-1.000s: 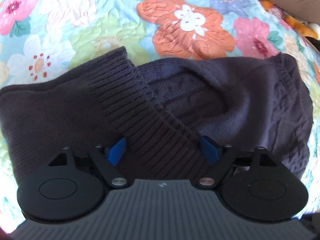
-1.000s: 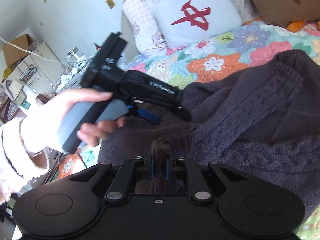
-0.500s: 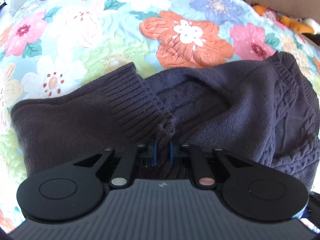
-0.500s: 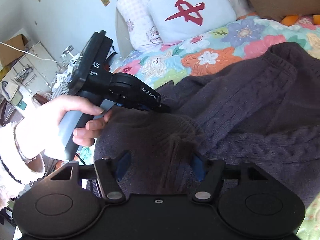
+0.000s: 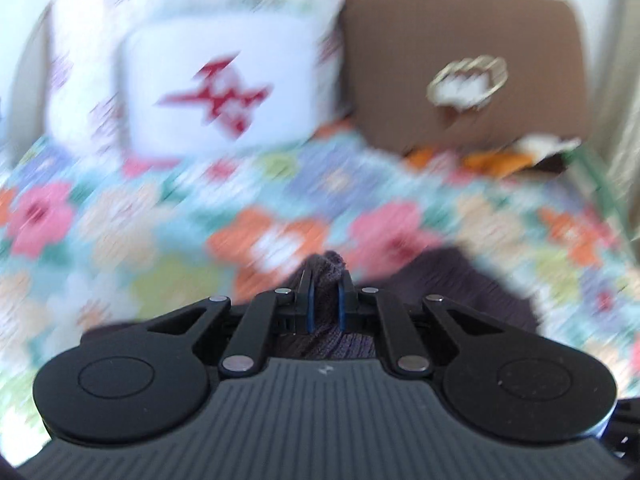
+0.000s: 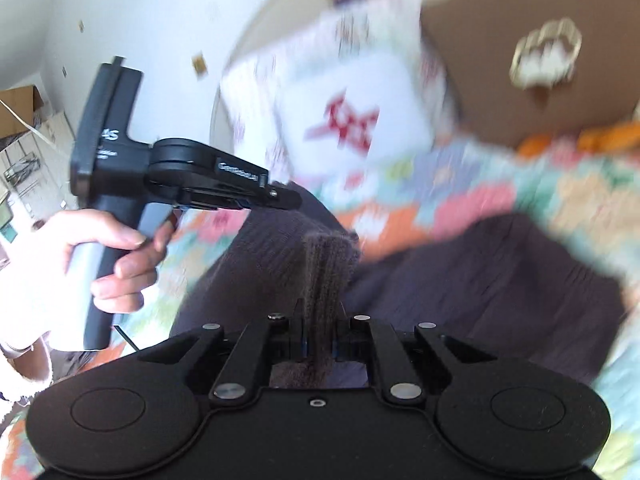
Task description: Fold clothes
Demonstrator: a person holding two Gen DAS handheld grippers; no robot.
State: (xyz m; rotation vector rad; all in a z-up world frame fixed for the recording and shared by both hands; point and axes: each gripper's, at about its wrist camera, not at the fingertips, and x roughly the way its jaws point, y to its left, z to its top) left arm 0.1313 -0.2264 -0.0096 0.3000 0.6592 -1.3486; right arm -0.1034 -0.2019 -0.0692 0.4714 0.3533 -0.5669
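A dark purple knit sweater [image 6: 460, 276] lies on the floral bedspread [image 5: 120, 240], with one edge lifted off it. My left gripper [image 5: 325, 280] is shut on a bunch of the sweater [image 5: 326, 266], which pokes up between its blue pads. My right gripper [image 6: 320, 316] is shut on a ribbed fold of the sweater [image 6: 328, 264] that stands up between its fingers. In the right wrist view the left gripper [image 6: 280, 200] is held by a hand at the left, its tip on the sweater's raised edge. Both views are blurred by motion.
At the head of the bed stand a white pillow with a red mark [image 5: 216, 84], a patterned pillow [image 5: 80, 60] behind it and a brown cushion [image 5: 460, 68]. Orange soft items [image 5: 492, 160] lie below the cushion. A wall and cluttered shelves [image 6: 24, 152] are at the left.
My left gripper shut on the sweater's ribbed edge. My right gripper opened, then shut on a fold again. Both have lifted and tilted up toward the pillows, raising the sweater.
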